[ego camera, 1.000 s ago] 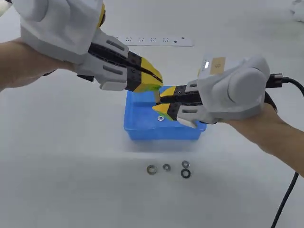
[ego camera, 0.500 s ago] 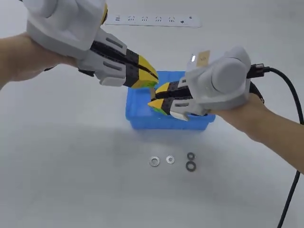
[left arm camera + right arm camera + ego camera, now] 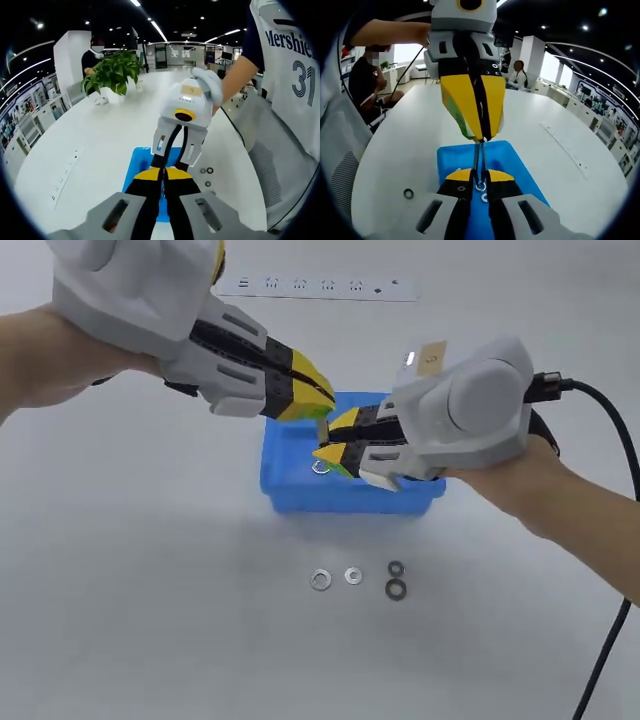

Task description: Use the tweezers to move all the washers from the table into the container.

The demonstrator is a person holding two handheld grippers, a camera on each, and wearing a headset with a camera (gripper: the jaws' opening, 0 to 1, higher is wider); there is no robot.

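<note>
A blue container [image 3: 290, 492] sits mid-table. My left gripper [image 3: 325, 400] comes in from the upper left, shut on the back end of thin tweezers [image 3: 479, 157]. The tweezers run down between the shut jaws of my right gripper [image 3: 322, 455], which meets it from the right over the container. A washer [image 3: 480, 187] sits at the tweezers' tip, over the container floor [image 3: 455, 160]; whether it is pinched I cannot tell. The same washer [image 3: 318, 468] shows from the head view. Several washers [image 3: 353, 576] lie on the table in front of the container.
A white power strip [image 3: 315, 285] lies at the far edge. A black cable [image 3: 618, 540] trails from the right gripper down the right side. Another washer [image 3: 408, 193] lies left of the container in the right gripper view. A potted plant [image 3: 112, 75] stands far off.
The head camera has shifted. Both grippers stay joined over the container, and the washer under the right gripper's tips, hidden half a second ago, shows again. The table washers have not moved.
</note>
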